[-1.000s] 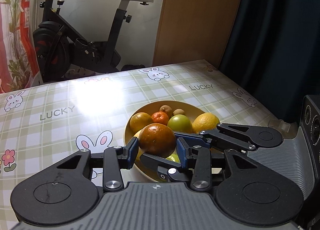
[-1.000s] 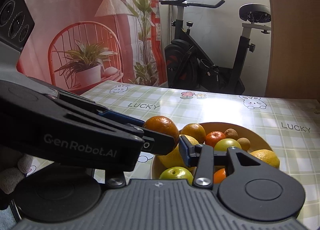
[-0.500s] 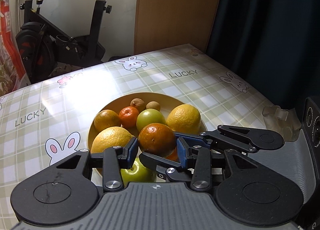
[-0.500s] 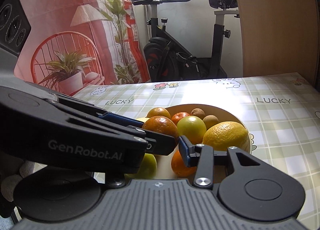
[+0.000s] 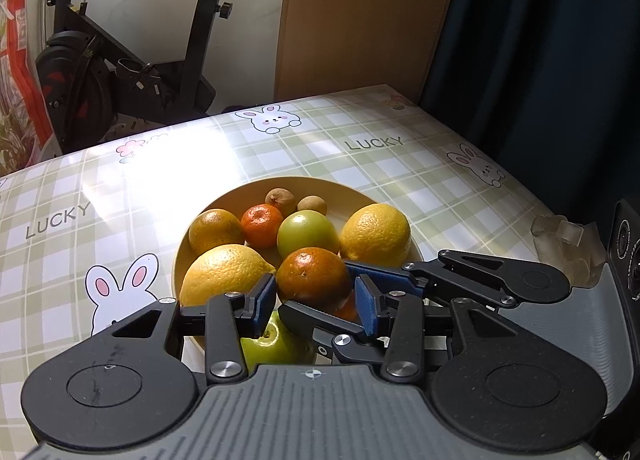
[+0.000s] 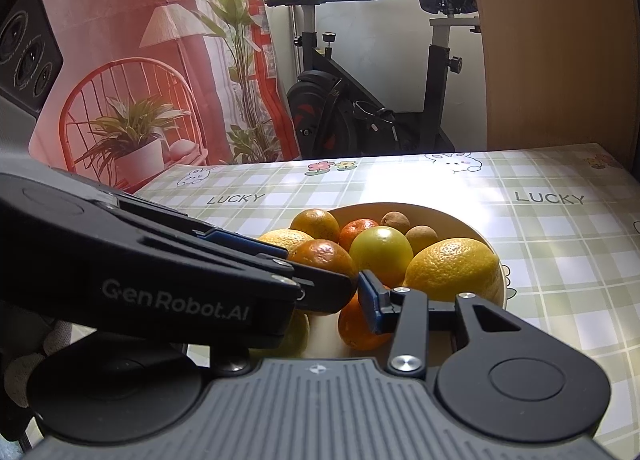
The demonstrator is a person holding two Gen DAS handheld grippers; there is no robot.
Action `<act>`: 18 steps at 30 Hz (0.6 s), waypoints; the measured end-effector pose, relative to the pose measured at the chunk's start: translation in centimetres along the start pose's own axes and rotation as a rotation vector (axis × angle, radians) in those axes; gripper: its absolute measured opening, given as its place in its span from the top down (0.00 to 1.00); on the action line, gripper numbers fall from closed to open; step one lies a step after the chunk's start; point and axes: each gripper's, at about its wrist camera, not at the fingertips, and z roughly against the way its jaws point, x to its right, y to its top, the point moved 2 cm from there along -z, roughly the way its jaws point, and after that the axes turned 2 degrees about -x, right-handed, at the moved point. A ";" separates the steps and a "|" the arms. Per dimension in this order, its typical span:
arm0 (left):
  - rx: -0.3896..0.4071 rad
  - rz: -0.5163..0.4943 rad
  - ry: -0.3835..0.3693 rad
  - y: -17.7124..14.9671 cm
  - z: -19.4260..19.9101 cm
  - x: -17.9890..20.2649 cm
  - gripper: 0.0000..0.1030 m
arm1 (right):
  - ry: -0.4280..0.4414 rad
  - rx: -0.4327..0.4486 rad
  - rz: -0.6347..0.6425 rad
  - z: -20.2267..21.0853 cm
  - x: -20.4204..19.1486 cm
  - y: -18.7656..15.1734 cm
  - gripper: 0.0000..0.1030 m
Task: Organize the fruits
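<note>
My left gripper (image 5: 314, 302) is shut on a dark orange (image 5: 312, 278), held just above the near side of a tan bowl (image 5: 340, 190). The bowl holds two lemons (image 5: 376, 234), a green apple (image 5: 306, 234), a tangerine (image 5: 262, 224), another orange (image 5: 214, 230) and two small brown fruits (image 5: 282, 198). My right gripper (image 6: 316, 288) is open and reaches in from the right. Its fingers (image 5: 460, 272) straddle the left gripper's right fingertip, one passing under the held orange (image 6: 324, 256). Its left finger is hidden behind the left gripper's arm (image 6: 180, 272) in the right wrist view.
The bowl sits on a green checked tablecloth (image 5: 400, 164) with rabbits and "LUCKY" print. A clear plastic piece (image 5: 556, 232) lies near the table's right edge. Beyond the far edge stand an exercise bike (image 5: 132, 72), a wooden panel (image 5: 360, 12) and a dark curtain (image 5: 540, 40).
Both grippers swung together over the bowl, so the bowl shifted left and then back toward the middle of the views. The orange stays gripped between the left pads.
</note>
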 end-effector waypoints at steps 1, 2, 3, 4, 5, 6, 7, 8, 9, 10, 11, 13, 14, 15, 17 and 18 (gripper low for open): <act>0.002 0.001 0.005 0.0 0.0 0.0 0.54 | -0.002 0.002 0.002 0.0 0.0 0.0 0.54; 0.003 0.003 0.012 0.0 0.0 0.0 0.51 | -0.003 0.001 0.001 0.0 -0.1 0.0 0.54; 0.002 0.007 0.018 0.0 0.0 -0.1 0.48 | -0.004 0.001 0.002 0.0 -0.1 0.0 0.54; 0.002 0.013 0.018 0.0 0.1 -0.2 0.48 | -0.005 0.000 0.004 0.0 -0.2 0.0 0.53; 0.003 0.019 0.015 0.0 0.1 -0.3 0.47 | -0.005 -0.001 0.006 0.0 -0.2 0.0 0.53; 0.004 0.026 0.013 -0.1 0.2 -0.4 0.47 | -0.006 -0.002 0.009 0.0 -0.2 0.0 0.52; 0.005 0.031 0.014 -0.1 0.2 -0.4 0.46 | -0.007 -0.002 0.012 0.0 -0.3 0.0 0.51; 0.007 0.036 0.016 -0.2 0.3 -0.4 0.45 | -0.010 -0.002 0.015 0.0 -0.3 0.1 0.50; 0.008 0.039 0.018 -0.2 0.4 -0.5 0.43 | -0.011 -0.002 0.017 0.0 -0.4 0.1 0.49; 0.009 0.043 0.022 -0.2 0.4 -0.5 0.42 | -0.014 -0.001 0.020 0.1 -0.4 0.1 0.47; 0.013 0.049 0.023 -0.2 0.5 -0.6 0.38 | -0.016 0.001 0.025 0.1 -0.5 0.2 0.45; 0.020 0.059 0.018 -0.2 0.8 -0.6 0.36 | -0.025 0.005 0.034 0.3 -0.7 0.3 0.41; 0.027 0.062 0.014 -0.3 1.0 -0.7 0.36 | -0.030 0.006 0.037 0.4 -0.7 0.4 0.38; 0.034 0.063 0.012 -0.3 1.2 -0.7 0.36 | -0.033 0.007 0.038 0.4 -0.7 0.4 0.37; 0.047 0.061 0.015 -0.4 1.7 -0.6 0.35 | -0.042 0.010 0.036 0.7 -0.6 0.5 0.31; 0.052 0.059 0.018 -0.4 1.9 -0.6 0.31 | -0.046 0.010 0.032 0.8 -0.5 0.6 0.29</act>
